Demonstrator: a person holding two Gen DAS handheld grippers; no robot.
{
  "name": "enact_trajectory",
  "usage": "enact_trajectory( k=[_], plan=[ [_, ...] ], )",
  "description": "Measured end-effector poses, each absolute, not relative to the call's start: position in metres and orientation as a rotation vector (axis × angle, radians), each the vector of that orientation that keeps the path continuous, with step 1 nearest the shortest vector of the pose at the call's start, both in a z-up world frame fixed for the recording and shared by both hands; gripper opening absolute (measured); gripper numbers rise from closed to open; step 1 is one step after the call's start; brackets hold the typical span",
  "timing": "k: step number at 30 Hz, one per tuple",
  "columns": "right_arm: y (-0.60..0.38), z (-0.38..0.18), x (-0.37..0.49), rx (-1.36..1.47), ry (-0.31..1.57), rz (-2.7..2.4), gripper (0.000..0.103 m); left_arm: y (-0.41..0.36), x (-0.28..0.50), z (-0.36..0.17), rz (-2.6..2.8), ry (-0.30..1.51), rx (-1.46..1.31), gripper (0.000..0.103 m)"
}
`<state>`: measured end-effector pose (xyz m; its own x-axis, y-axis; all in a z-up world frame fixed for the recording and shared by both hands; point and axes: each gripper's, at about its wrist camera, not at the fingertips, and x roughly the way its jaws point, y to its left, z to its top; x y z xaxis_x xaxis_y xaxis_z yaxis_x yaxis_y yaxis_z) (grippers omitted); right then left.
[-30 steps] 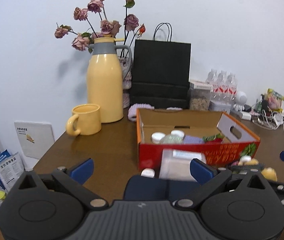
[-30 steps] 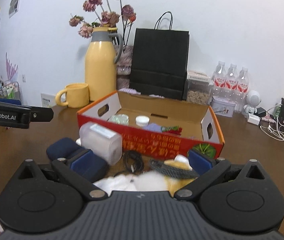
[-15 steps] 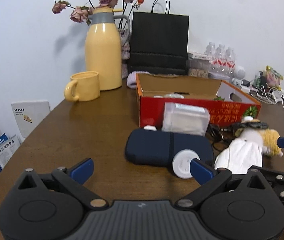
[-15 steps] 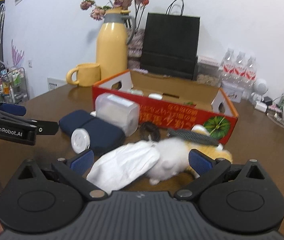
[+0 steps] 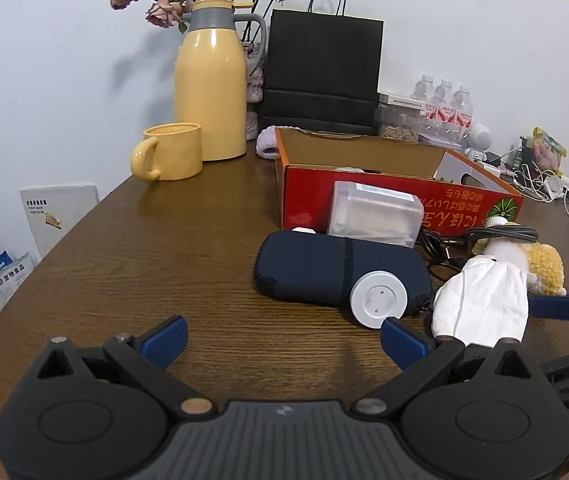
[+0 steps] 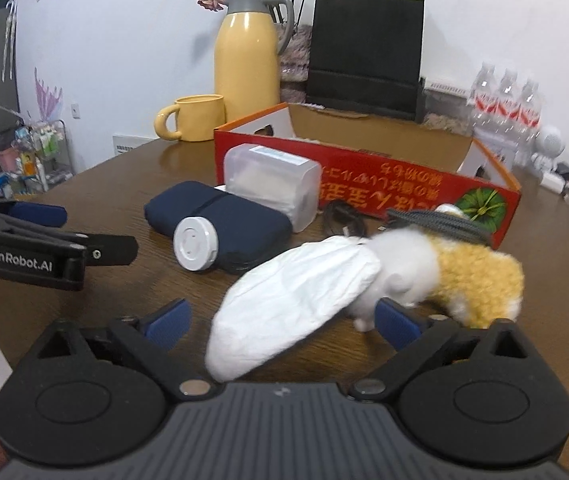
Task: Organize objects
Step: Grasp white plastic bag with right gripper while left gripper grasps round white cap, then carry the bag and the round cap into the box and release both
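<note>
A red cardboard box [image 5: 404,196] [image 6: 368,182] stands open on the brown table. In front of it lie a clear plastic box [image 5: 376,214] [image 6: 272,184], a navy pouch [image 5: 316,266] [image 6: 220,220], a white round jar [image 5: 378,300] [image 6: 195,243], a black cable [image 6: 342,216], and a white-and-yellow plush toy [image 5: 488,300] [image 6: 324,284]. My left gripper [image 5: 282,340] is open and empty over bare table, left of the jar. My right gripper [image 6: 282,320] is open with the plush toy's white part lying between its fingers.
A yellow thermos [image 5: 210,88] with dried flowers, a yellow mug [image 5: 170,152] and a black paper bag [image 5: 322,76] stand behind the box. Water bottles [image 5: 444,110], a small white robot figure [image 5: 478,142] and chargers with cables [image 5: 544,188] crowd the right.
Both grippers have pulled back from the box and lowered toward the table. The pouch, jar and plush toy now lie in full view ahead of them.
</note>
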<state>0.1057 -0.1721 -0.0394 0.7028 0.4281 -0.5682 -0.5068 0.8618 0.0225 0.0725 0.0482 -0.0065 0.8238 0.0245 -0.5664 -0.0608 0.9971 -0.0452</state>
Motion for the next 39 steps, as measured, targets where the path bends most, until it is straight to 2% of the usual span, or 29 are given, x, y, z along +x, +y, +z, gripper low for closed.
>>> enact_trajectory(
  k=[5,7,8,10,13,25,27,30,31,32,39],
  plan=[
    [-0.172,-0.041,0.116,-0.06,0.642,0.532,0.063,0.051,0.07,-0.007,0.041,0.604,-0.072,0.103],
    [-0.173,-0.043,0.121,-0.03,0.663,0.535,0.035,0.052,0.071,-0.007,0.037,0.603,-0.078,0.103],
    [-0.175,-0.044,0.122,-0.006,0.666,0.538,0.033,0.051,0.071,-0.007,0.034,0.605,-0.079,0.103],
    [-0.18,-0.042,0.121,0.027,0.649,0.543,0.019,0.049,0.073,-0.009,0.027,0.611,-0.076,0.103],
    [-0.188,-0.037,0.118,0.065,0.617,0.558,0.007,0.042,0.078,-0.01,0.025,0.618,-0.066,0.103],
    [-0.219,-0.021,0.115,0.142,0.539,0.553,0.006,0.001,0.111,-0.01,0.026,0.586,-0.026,0.1],
    [-0.222,-0.021,0.115,0.148,0.533,0.553,0.006,-0.003,0.116,-0.011,0.028,0.584,-0.022,0.095],
    [-0.224,-0.021,0.114,0.155,0.533,0.555,0.006,-0.007,0.12,-0.014,0.01,0.588,-0.024,0.07],
    [-0.225,-0.022,0.115,0.157,0.533,0.555,0.006,-0.006,0.117,-0.015,-0.017,0.582,-0.041,0.05],
    [-0.225,-0.022,0.115,0.159,0.534,0.556,0.006,-0.006,0.116,-0.014,-0.024,0.579,-0.046,0.038],
    [-0.227,-0.023,0.114,0.173,0.538,0.559,0.006,-0.004,0.111,-0.013,-0.036,0.574,-0.037,0.037]
  ],
)
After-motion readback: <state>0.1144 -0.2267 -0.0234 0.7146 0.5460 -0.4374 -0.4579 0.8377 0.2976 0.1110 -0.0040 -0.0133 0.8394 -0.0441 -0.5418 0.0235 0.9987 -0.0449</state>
